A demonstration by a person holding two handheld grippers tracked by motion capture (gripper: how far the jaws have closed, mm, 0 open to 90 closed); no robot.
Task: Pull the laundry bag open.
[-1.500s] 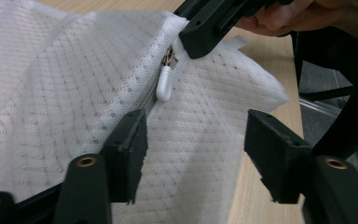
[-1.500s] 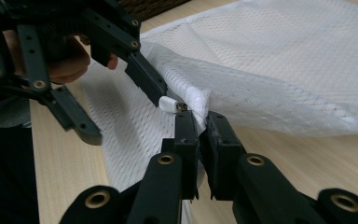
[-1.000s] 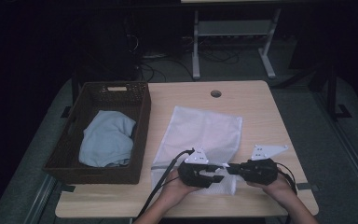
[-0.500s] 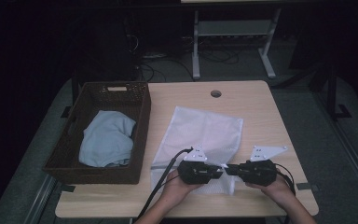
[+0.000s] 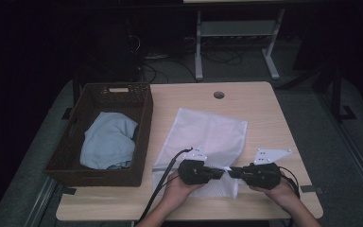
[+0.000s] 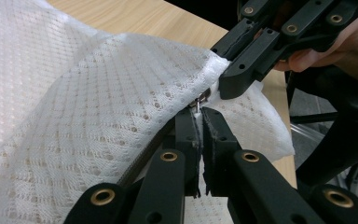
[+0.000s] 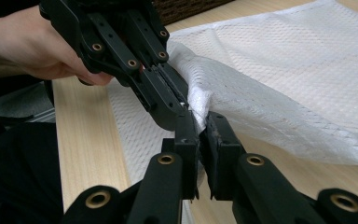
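Observation:
A white mesh laundry bag (image 5: 212, 137) lies flat on the wooden table (image 5: 264, 109), its near edge lifted. My left gripper (image 5: 222, 171) and right gripper (image 5: 231, 171) meet tip to tip at that edge. In the left gripper view, my left gripper (image 6: 199, 112) has just been closing and is shut on the bag's zipper pull (image 6: 203, 97). My right gripper (image 6: 221, 86) pinches the mesh (image 6: 98, 116) just beyond it. In the right gripper view, my right gripper (image 7: 200, 119) is shut on a fold of the mesh (image 7: 284, 74), and my left gripper (image 7: 179, 109) comes in from the upper left.
A dark wicker basket (image 5: 144, 132) stands at the table's left with a light blue cloth (image 5: 108, 142) inside. A round cable hole (image 5: 219, 95) sits near the far edge. Cables trail from both grippers off the near edge.
The left gripper's jaws have drawn together on the bag's near edge. Both hands have kept their place, and the bag lies as before.

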